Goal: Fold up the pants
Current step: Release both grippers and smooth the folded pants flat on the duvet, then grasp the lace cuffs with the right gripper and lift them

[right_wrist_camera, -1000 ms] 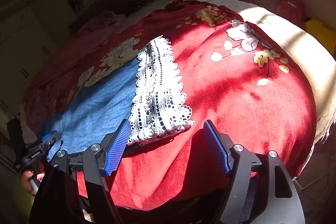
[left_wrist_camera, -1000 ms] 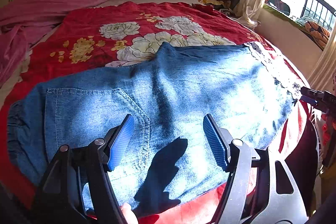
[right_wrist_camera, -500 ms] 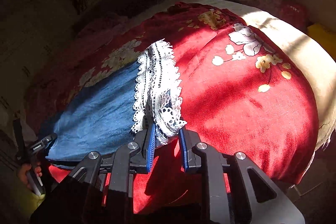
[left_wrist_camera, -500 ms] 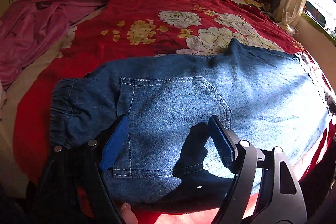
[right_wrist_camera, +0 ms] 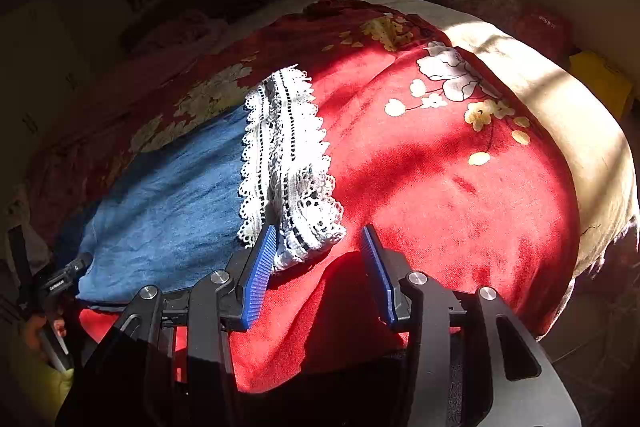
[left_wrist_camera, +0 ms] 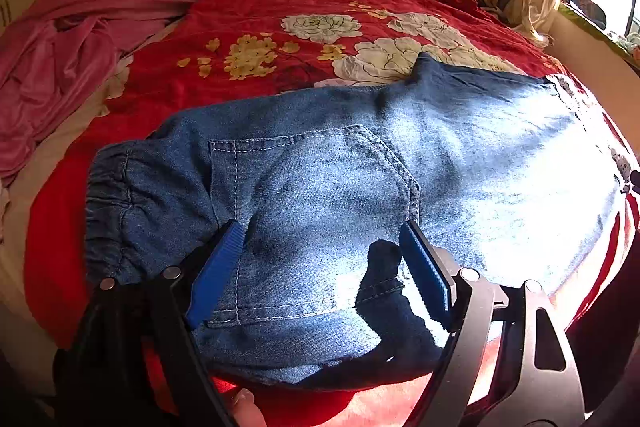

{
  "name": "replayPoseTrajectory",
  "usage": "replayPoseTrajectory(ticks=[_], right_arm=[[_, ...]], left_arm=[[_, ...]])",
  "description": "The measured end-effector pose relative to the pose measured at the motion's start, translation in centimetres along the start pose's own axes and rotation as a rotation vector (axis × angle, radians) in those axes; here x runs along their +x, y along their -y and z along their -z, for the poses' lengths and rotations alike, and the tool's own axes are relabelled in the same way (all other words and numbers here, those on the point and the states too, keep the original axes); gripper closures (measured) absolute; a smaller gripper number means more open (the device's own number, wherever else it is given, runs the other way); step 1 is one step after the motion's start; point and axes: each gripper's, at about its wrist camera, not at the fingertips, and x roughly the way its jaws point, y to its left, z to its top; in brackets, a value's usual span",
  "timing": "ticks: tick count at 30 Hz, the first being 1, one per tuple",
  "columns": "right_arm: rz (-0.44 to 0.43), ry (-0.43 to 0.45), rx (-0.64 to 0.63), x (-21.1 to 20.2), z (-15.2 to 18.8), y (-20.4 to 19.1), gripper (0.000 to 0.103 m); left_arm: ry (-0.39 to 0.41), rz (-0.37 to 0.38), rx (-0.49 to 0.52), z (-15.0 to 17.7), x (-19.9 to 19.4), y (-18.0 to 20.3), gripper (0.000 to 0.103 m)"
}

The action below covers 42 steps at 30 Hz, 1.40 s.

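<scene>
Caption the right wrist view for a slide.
Right gripper opening just short of the white lace hem of denim pants on a red floral blanket.

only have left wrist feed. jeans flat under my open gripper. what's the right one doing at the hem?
Observer: The right gripper sits at the white lace hem, jaws opening, lace corner between them, not pinched.
Operator: Lace lying flat?
Observer: No, its near corner is bunched up.
Operator: What's past the hem?
Observer: Bare red blanket, then a cream sheet at the bed's edge.
</scene>
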Motion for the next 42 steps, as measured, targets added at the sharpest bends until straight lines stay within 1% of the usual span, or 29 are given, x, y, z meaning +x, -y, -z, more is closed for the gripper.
replayPoseTrajectory(ticks=[4, 10, 11, 12, 13, 17, 18, 23, 25, 29, 33, 35, 39, 42], right_arm=[[-0.002, 0.026, 0.002, -1.8, -0.1, 0.0, 0.054], [-0.031, 0.040, 0.003, -2.7, 0.2, -0.7, 0.048], [-0.039, 0.040, 0.001, -2.6, 0.3, -1.1, 0.046], [-0.045, 0.043, 0.001, -2.6, 0.4, -1.3, 0.040], [-0.049, 0.045, -0.001, -2.5, 0.4, -1.6, 0.038], [-0.070, 0.040, -0.008, -2.1, 0.5, -2.4, 0.037], [-0.071, 0.039, -0.009, -2.0, 0.5, -2.5, 0.035], [-0.071, 0.039, 0.023, -1.5, 0.6, -2.2, 0.034], [-0.068, 0.043, 0.043, -1.3, 0.7, -1.8, 0.029], [-0.077, 0.051, 0.073, -0.8, 0.9, -1.1, 0.028], [-0.080, 0.054, 0.090, -0.2, 0.6, -0.7, 0.028], [-0.084, 0.051, 0.095, 0.2, 0.5, -0.6, 0.028], [-0.101, 0.046, 0.118, 1.2, 0.3, -0.3, 0.028], [-0.109, 0.037, 0.120, 2.0, 0.0, -0.3, 0.028]], left_arm=[[0.017, 0.033, -0.015, -0.2, -1.7, 0.3, 0.029], [0.081, 0.072, 0.041, -1.3, -4.5, 2.4, 0.027], [0.089, 0.079, 0.050, -1.6, -4.8, 2.8, 0.025], [0.098, 0.086, 0.060, -1.9, -5.1, 3.3, 0.025], [0.110, 0.093, 0.068, -2.3, -5.3, 3.7, 0.025], [0.124, 0.113, 0.127, -3.8, -5.3, 6.0, 0.022], [0.123, 0.123, 0.140, -4.3, -5.2, 6.6, 0.022], [0.126, 0.200, 0.219, -7.1, -4.8, 10.4, 0.021], [0.137, 0.228, 0.268, -8.3, -4.4, 12.3, 0.020], [0.138, 0.276, 0.362, -10.5, -2.7, 16.3, 0.020], [0.091, 0.349, 0.418, -12.5, 0.4, 19.9, 0.020], [0.049, 0.375, 0.430, -13.5, 2.5, 21.4, 0.020], [-0.030, 0.415, 0.414, -15.4, 7.0, 23.3, 0.020], [-0.060, 0.422, 0.425, -16.5, 9.7, 24.5, 0.020]])
